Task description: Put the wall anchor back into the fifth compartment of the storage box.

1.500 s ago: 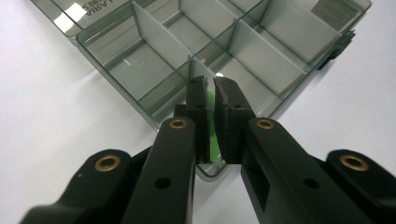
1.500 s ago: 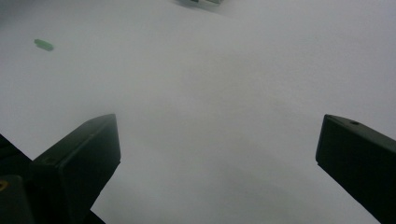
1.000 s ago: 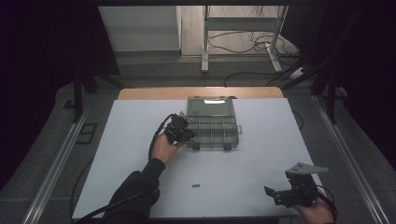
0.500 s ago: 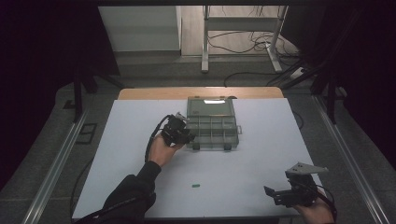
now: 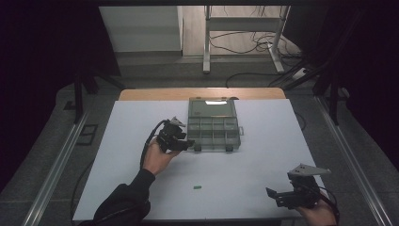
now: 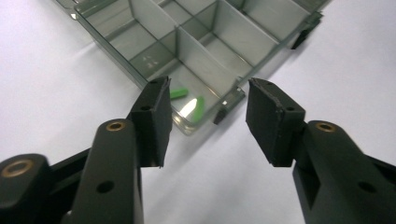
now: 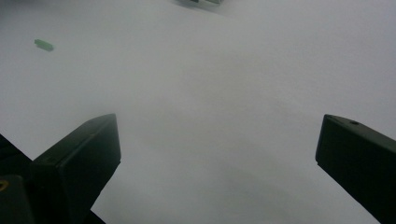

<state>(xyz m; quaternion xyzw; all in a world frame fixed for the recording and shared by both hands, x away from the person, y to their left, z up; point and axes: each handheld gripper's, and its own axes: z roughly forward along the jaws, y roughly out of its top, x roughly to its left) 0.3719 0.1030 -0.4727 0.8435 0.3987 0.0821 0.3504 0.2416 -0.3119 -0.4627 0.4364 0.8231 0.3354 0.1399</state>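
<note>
Your left hand-held gripper (image 5: 187,142) hangs at the near left corner of the compartment box (image 5: 214,126), its jaws just having opened partway with nothing between them; two green pieces (image 6: 189,100) lie in the corner compartment just ahead of its tips. One more green piece (image 5: 197,187) lies on the table (image 5: 263,165), back toward you and to the right of that gripper, long axis crosswise. Your right hand-held gripper (image 5: 275,197), wide open and empty, looks slightly the nearer.
</note>
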